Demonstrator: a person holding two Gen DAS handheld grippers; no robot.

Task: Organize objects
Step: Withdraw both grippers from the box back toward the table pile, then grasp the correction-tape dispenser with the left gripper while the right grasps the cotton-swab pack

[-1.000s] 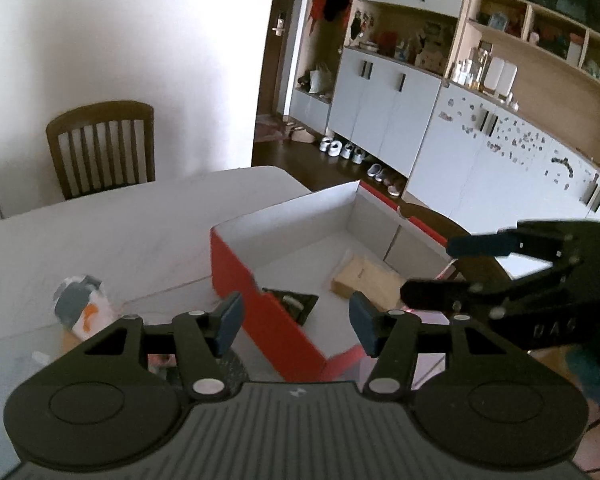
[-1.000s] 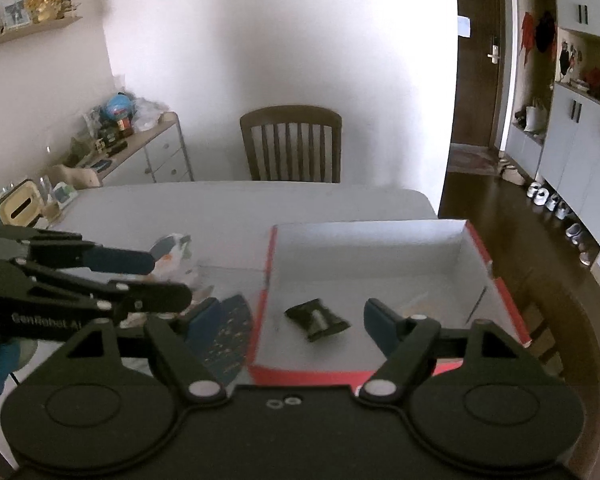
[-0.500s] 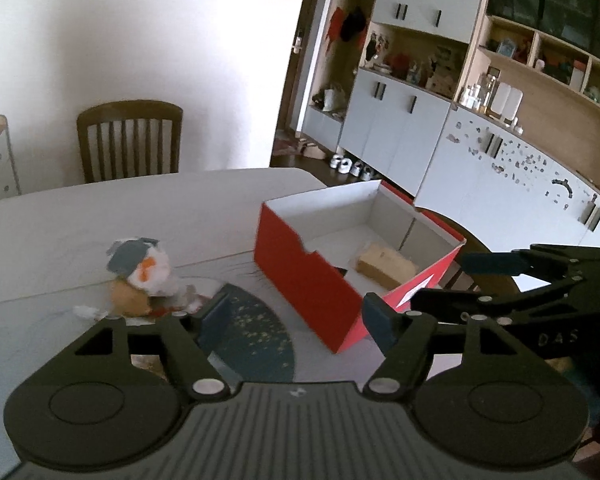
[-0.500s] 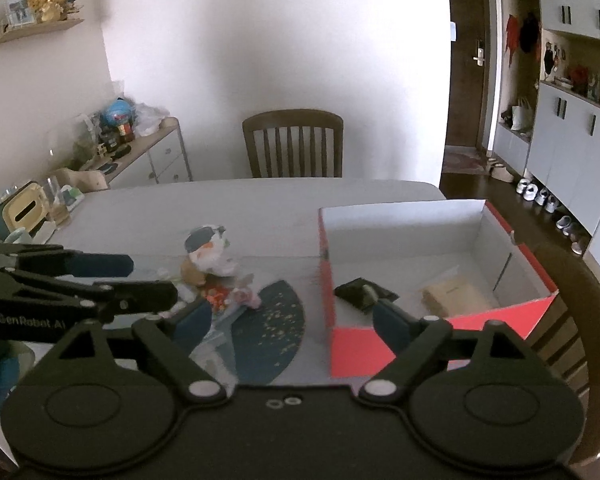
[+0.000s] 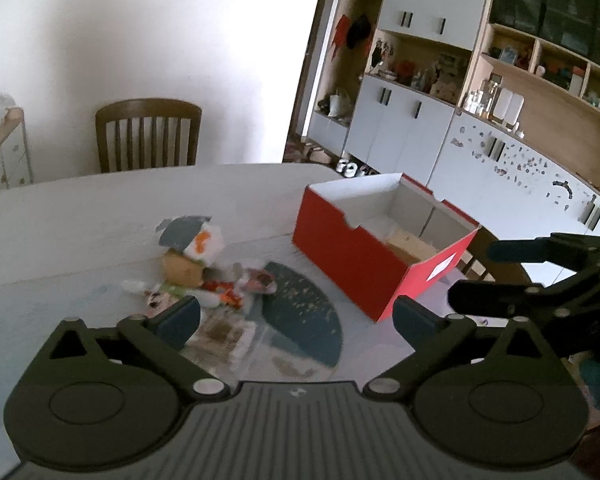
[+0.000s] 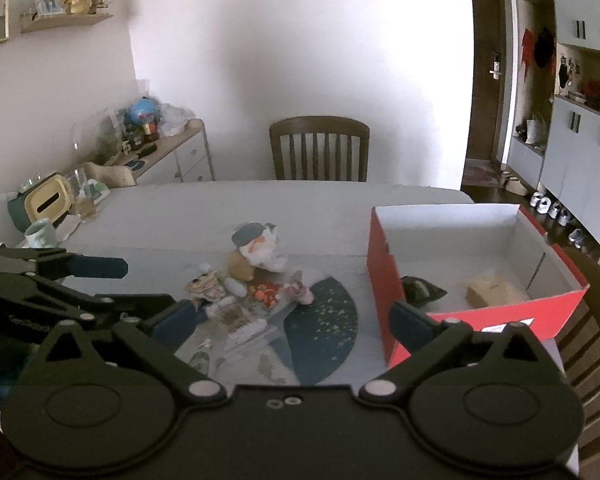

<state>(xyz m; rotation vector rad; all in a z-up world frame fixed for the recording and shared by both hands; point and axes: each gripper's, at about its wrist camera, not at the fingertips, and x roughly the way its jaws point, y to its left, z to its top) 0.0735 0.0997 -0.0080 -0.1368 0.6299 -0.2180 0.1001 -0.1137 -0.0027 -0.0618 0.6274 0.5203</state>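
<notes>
- Two grippers are seen above the table's near edge: the left gripper and the right gripper, jaws opening, nothing between them.
- A toy pile is seen mid-table.
- A red box is set at the right edge, a dark pouch and a tan packet inside.

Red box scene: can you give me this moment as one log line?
left gripper opening, empty | right gripper opening, empty | red box holds two items | toy pile on table
</notes>
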